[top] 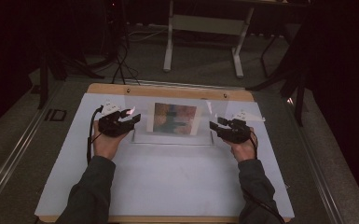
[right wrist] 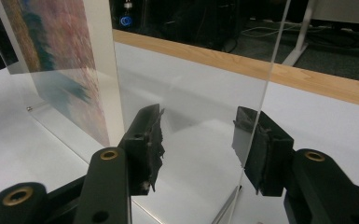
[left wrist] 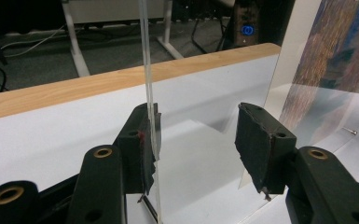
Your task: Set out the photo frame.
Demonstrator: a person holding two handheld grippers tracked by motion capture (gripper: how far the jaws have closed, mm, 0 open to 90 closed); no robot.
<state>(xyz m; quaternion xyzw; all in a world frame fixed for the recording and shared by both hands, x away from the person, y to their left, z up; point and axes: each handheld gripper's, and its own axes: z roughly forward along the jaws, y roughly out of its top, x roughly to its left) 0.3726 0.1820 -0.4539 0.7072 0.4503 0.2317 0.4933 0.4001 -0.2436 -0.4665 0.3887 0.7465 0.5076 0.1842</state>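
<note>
Clear picture stand (top: 173,136) w/ colour print (top: 175,118) upright mid-table (top: 168,182), btwn both grippers. Left gripper (top: 131,120): jaws wide apart, stand's left edge beside one pad (left wrist: 145,148); contact unclear. Right gripper (top: 213,125): jaws wide apart, stand's right edge near one pad (right wrist: 255,154); contact unclear. Print blurred; stand's edges faint in high view.

Clear acrylic picture frame (top: 173,122), standing upright near the far middle of the white bench (top: 168,182), its two transparent panes set parallel with a gap between. Holds a print (top: 175,118) of mottled rust, pink and blue-green with a white border, centred between wide bare margins of clear pane at either side. Small metal stud (left wrist: 350,131) visible at a lower corner.
</note>
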